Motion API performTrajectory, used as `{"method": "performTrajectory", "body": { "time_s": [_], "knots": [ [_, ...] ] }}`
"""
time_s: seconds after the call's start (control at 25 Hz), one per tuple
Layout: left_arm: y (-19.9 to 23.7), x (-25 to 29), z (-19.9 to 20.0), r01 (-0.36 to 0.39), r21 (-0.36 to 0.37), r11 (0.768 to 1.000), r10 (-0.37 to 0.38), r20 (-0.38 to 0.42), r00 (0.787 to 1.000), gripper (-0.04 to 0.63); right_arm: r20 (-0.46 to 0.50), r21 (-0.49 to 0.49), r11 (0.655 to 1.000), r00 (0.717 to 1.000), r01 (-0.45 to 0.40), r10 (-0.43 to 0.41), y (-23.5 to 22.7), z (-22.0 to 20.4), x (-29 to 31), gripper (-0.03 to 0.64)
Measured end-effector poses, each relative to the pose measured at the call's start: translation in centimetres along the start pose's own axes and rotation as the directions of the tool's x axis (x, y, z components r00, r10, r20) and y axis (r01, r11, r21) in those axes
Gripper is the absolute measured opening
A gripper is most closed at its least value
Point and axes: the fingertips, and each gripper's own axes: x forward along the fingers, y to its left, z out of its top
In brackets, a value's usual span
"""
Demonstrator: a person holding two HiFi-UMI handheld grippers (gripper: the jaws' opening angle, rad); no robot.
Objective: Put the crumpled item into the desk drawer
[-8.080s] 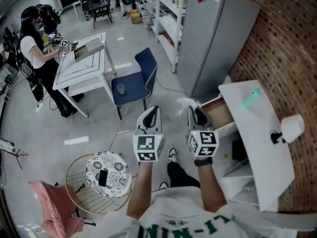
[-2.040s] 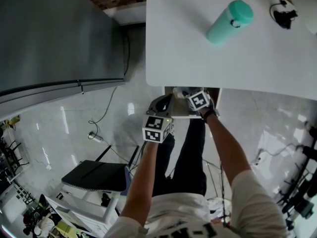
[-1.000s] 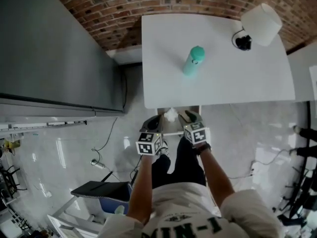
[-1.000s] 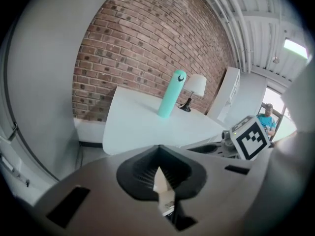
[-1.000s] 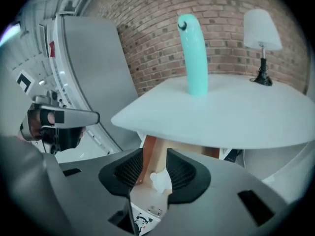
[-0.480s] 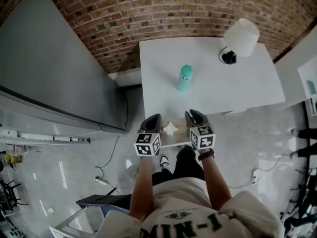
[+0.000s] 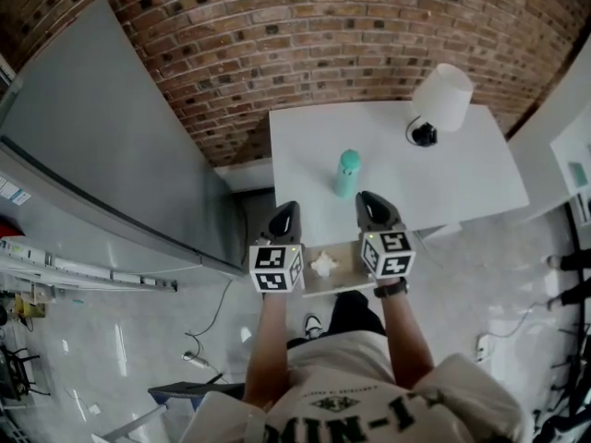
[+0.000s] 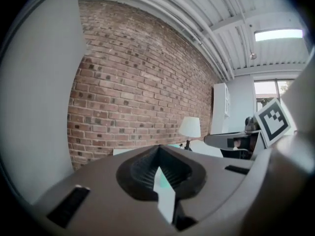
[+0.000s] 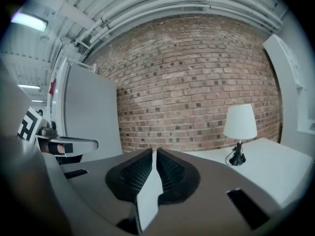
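Observation:
The crumpled white item (image 7: 323, 264) lies in the open desk drawer (image 7: 346, 271), which sticks out below the front edge of the white desk (image 7: 462, 169). Both grippers are held up above the drawer, pointing at the desk and the brick wall. My left gripper (image 7: 286, 207) (image 8: 158, 147) is left of the item, its jaws together and empty. My right gripper (image 7: 365, 197) (image 9: 154, 151) is right of the item. Its jaws have just been closing and now stand a thin slit apart with nothing between them.
On the desk stand a teal bottle (image 7: 347, 173) and a white-shaded lamp (image 7: 441, 100) (image 9: 240, 122). A tall grey refrigerator (image 7: 111, 155) stands left of the desk against the brick wall (image 7: 305, 35). A white cabinet edge shows at far right.
Both grippers have risen from drawer level to desk height, one on each side of the crumpled item. The item stays in the drawer. The head view has tilted up to show more wall.

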Motion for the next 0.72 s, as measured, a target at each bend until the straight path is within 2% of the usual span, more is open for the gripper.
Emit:
{"method": "performTrajectory", "body": {
  "time_s": [0.32, 0.44, 0.72],
  "knots": [
    [0.3, -2.1, 8.8, -0.038, 0.074, 0.997, 0.027, 0.149, 0.989, -0.005, 0.14, -0.018, 1.0, 0.99, 0.012, -0.01, 0.8, 7.4, -1.2, 0.005],
    [0.4, -2.8, 10.3, -0.062, 0.111, 0.992, 0.042, 0.173, 0.984, -0.005, 0.161, -0.014, 1.0, 0.987, 0.008, -0.005, 1.2, 8.9, -1.6, 0.003],
    [0.2, -3.3, 11.6, -0.06, 0.116, 0.991, 0.036, 0.199, 0.979, -0.005, 0.188, -0.058, 0.996, 0.981, 0.063, -0.051, 1.1, 10.7, -2.3, 0.002]
  ]
}}
